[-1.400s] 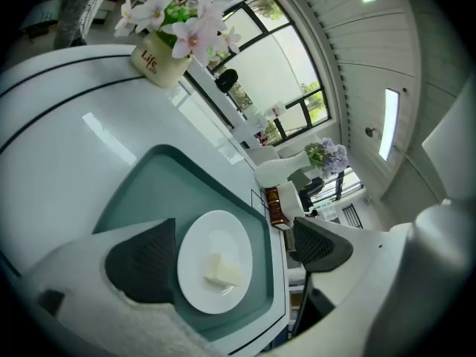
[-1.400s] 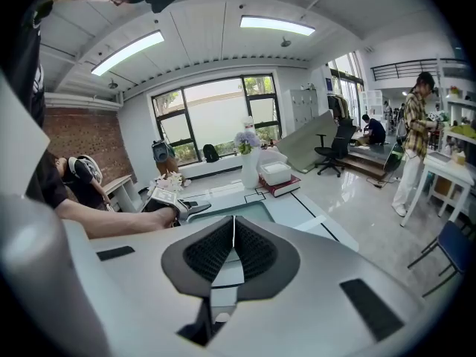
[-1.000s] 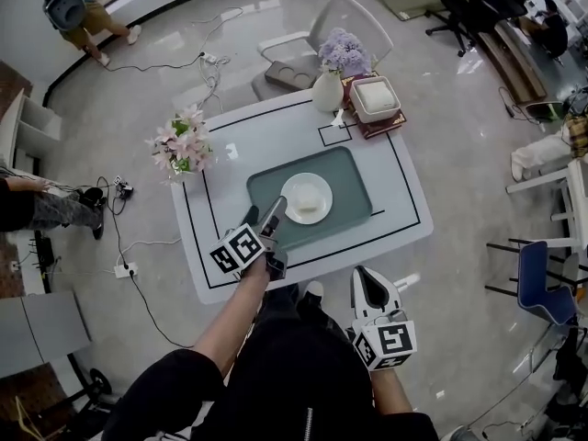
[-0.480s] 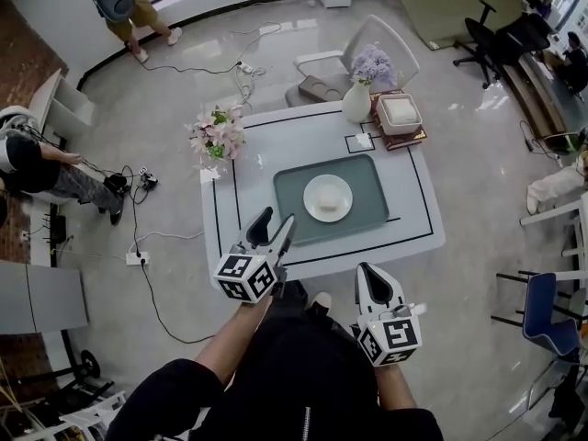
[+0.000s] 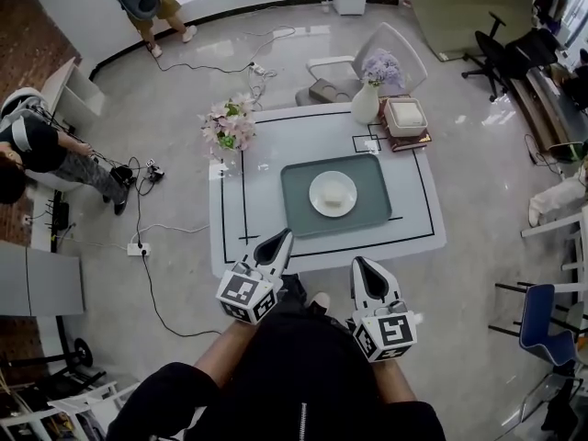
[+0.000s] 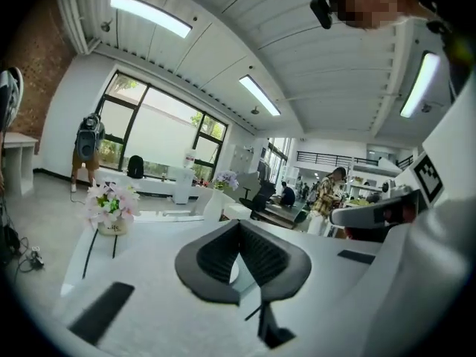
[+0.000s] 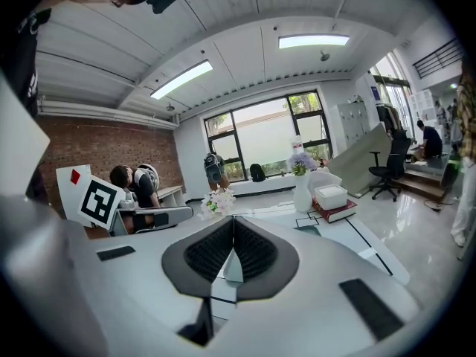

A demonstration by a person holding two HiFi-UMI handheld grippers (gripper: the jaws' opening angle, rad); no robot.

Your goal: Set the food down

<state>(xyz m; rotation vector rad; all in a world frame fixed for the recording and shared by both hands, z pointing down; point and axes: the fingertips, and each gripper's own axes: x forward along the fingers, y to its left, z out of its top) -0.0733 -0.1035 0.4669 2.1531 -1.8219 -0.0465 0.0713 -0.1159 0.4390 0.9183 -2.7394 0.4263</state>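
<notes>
Food (image 5: 335, 191) already down, by the look of it: a pale lump lying on the white plate (image 5: 315, 200), plate in the middle of the green tray (image 5: 296, 196), tray on the white surface (image 5: 276, 141) inside its black outline. Nothing touching it.

Left hand-held gripper (image 5: 285, 235) drawn back from the tray's near-left edge toward the body, now over the surface's near edge and well apart from the plate. Jaws just been closing, from wide apart to fully together, tips meeting with nothing between them. Right hand-held gripper (image 5: 360, 265) likewise closed and empty, just short of the near edge, roughly where it hung a second ago.

Further out: pink flowers (image 5: 230, 125) at the far-left corner, a white vase (image 5: 366, 107) with purple flowers and a white box (image 5: 405, 115) on books at the far-right, all untouched; a chair (image 5: 386, 49) behind.

Reads as a release followed by a retreat. Placing most likely finished; little left but to pull clear, or to check that the plate sits square on the tray.
</notes>
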